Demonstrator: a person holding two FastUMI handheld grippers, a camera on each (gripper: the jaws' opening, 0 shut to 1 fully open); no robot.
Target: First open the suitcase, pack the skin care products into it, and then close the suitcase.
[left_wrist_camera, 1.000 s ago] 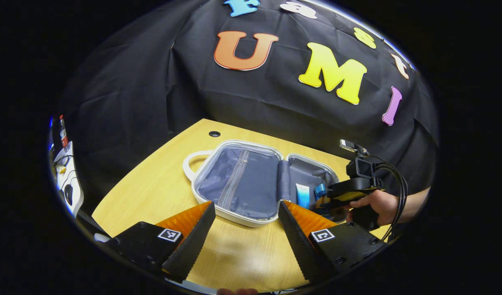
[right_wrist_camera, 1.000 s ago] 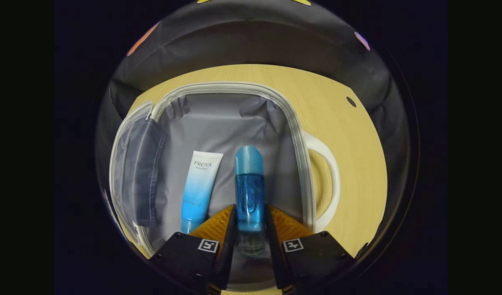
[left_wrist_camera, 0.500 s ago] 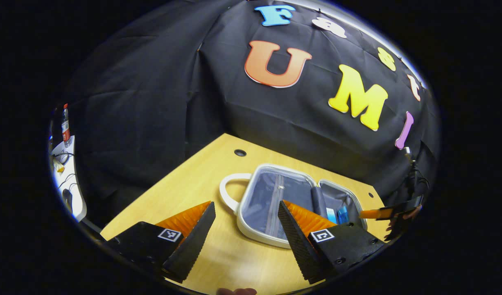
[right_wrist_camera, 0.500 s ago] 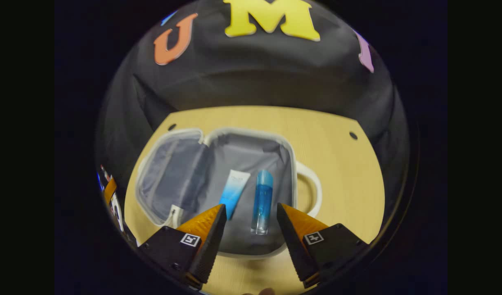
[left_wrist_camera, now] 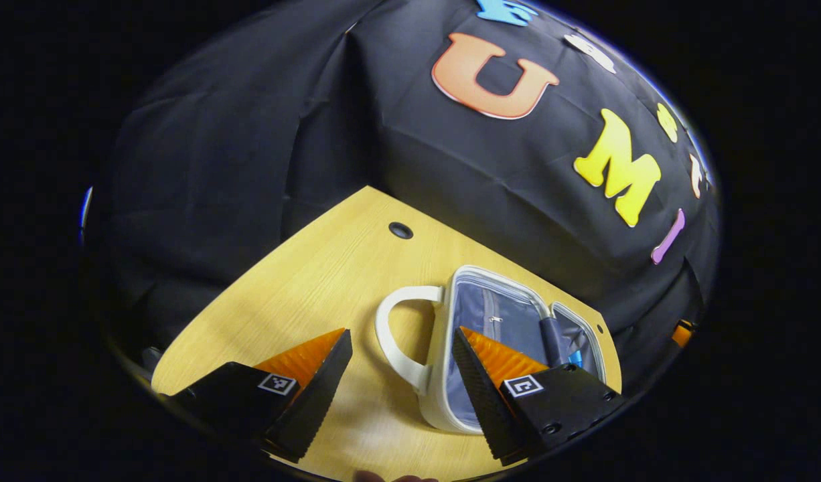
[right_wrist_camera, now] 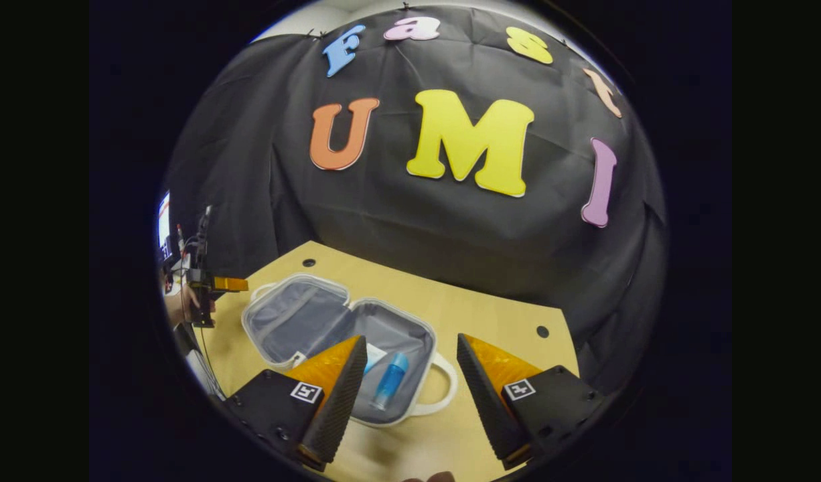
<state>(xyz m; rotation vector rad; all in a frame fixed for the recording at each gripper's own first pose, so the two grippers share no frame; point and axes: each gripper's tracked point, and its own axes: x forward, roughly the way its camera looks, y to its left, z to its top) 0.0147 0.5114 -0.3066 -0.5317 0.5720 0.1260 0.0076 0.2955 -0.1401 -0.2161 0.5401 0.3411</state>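
Note:
The small white-rimmed suitcase (right_wrist_camera: 296,318) lies open flat on the wooden table, grey lining up. In its right half lie a blue bottle (right_wrist_camera: 389,380) and a pale blue tube (right_wrist_camera: 374,354), the tube partly behind one of my fingers. My right gripper (right_wrist_camera: 410,395) is open, raised and back from the case, holding nothing. In the left gripper view the suitcase (left_wrist_camera: 491,314) sits at the right with its white handle (left_wrist_camera: 397,341) toward me. My left gripper (left_wrist_camera: 400,395) is open above the table just before that handle. It also appears far off, as the left gripper (right_wrist_camera: 226,284) in a hand.
The yellow wooden table (left_wrist_camera: 303,288) has cable holes (left_wrist_camera: 400,229) near its back edge, and another hole (right_wrist_camera: 542,331) at the right. Black cloth walls stand close behind the table. Bare tabletop lies left of the case and in front of it.
My right gripper let go of the blue bottle, opened and drew back and up from the case. My left gripper swung over to the handle side of the suitcase.

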